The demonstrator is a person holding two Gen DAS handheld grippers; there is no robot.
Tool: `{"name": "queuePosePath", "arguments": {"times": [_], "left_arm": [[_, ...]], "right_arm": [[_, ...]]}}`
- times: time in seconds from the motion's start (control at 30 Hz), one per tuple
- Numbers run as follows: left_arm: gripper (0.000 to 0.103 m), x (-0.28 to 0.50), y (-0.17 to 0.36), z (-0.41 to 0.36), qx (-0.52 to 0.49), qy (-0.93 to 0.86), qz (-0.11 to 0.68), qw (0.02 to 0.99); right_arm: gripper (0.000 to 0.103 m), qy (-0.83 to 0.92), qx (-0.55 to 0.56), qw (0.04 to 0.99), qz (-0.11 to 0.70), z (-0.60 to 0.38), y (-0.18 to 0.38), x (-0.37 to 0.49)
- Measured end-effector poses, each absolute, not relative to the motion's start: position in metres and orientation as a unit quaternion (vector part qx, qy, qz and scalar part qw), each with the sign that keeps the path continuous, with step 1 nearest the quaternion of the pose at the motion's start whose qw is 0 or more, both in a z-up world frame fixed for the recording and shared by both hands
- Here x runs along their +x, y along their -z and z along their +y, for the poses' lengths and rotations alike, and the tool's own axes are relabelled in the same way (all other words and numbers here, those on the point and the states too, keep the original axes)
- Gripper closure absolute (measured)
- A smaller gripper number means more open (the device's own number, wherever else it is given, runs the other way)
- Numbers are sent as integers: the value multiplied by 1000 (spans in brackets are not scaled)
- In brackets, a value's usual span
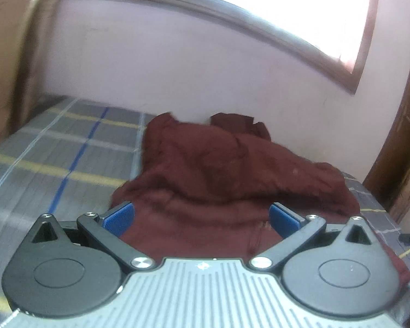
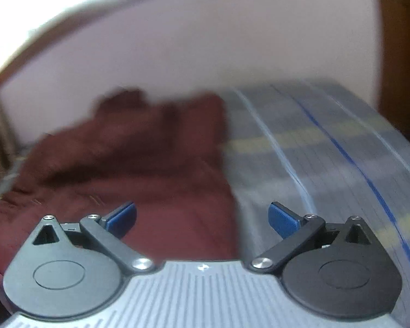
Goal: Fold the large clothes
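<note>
Bedroom in a home, by my read. Bed under me with a grey checked sheet, yellow and blue lines. Plain pale wall behind, wood-framed window, dark wooden post at the side.

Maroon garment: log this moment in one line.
maroon garment: crumpled on plaid bed cover | left gripper: open, empty | right gripper: open, empty

No readable text, labels, brands or numbers in either wrist view; both are motion-blurred, and nothing legible shows on any surface.
</note>
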State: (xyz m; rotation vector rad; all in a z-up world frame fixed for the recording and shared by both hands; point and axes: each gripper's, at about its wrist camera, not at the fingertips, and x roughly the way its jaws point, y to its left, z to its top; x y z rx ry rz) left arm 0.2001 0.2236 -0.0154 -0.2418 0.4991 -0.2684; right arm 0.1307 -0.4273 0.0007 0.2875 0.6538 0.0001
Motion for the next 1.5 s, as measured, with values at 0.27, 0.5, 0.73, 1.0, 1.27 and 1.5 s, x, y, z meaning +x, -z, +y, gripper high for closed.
{"name": "queuePosePath", "arguments": {"times": [0.27, 0.5, 0.73, 1.0, 1.27, 1.5], "left_arm": [[0, 169, 44, 253, -151, 116, 275, 942], [0, 168, 72, 267, -166, 167, 330, 914], [0, 167, 78, 275, -195, 186, 325, 907], [0, 168, 77, 269, -180, 193, 324, 909], [3, 167, 78, 273, -197, 204, 320, 904], [40, 165, 79, 273, -195, 201, 312, 908]], "right_arm": [[0, -39, 122, 925, 358, -421, 22, 112], [0, -96, 271, 878, 384, -459, 55, 108], [0, -127, 295, 860, 396, -472, 59, 110], [0, -189, 427, 812, 350, -516, 84, 95], [0, -235, 409, 813, 342, -493, 79, 100], [67, -256, 332, 845, 332, -457, 62, 104]]}}
